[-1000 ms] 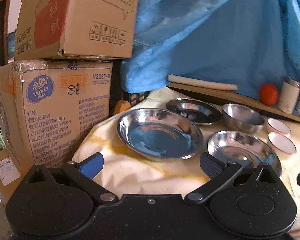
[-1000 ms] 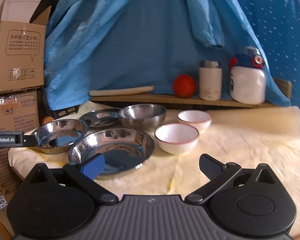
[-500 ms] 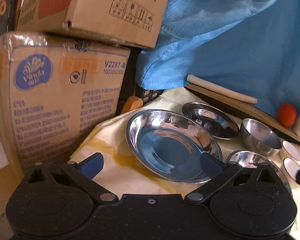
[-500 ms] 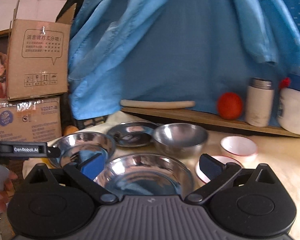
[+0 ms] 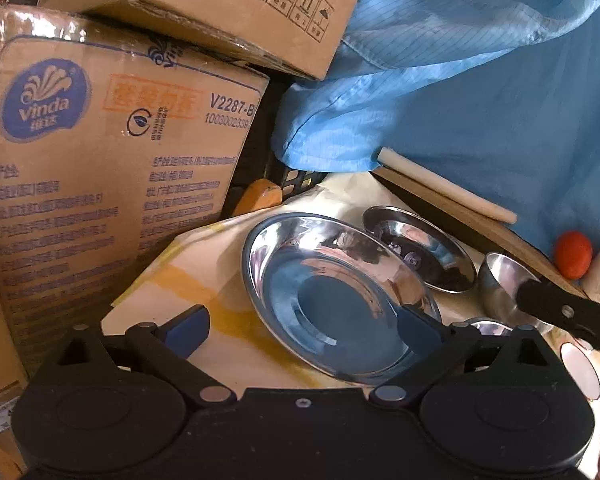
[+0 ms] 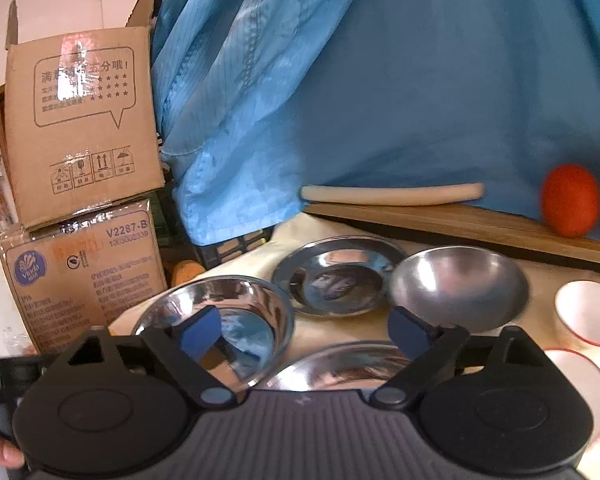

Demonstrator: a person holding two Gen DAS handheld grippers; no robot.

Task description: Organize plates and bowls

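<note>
Both pairs of fingers stand apart with nothing pinched between them. On the left gripper (image 5: 302,322), the right fingertip hangs over the near rim of the large steel plate (image 5: 332,300), while the left one sits off to the side above the cream cloth (image 5: 204,260); the pads press on nothing. The right gripper (image 6: 304,330) has just been narrowing its jaws a little, yet they are wide still and grip nothing: its left finger shows against the large steel plate (image 6: 236,300), its right finger just before the steel bowl (image 6: 460,288), and the rim of a second plate (image 6: 340,364) lies low between the two.

Every dish looks empty, holding only reflections. A small steel plate (image 6: 336,276) lies behind, between the large plate and the bowl, its edge close to the bowl's; whether they touch I cannot tell. Two white bowls with red rims (image 6: 588,316) sit at the right edge of the right wrist view, also empty.

Behind the dishes a wooden board (image 6: 460,224) carries a pale rolling pin (image 6: 392,194) and an orange ball (image 6: 570,200), under hanging blue fabric (image 6: 380,80). Stacked cardboard boxes (image 5: 100,180) stand to the left of the cloth.
</note>
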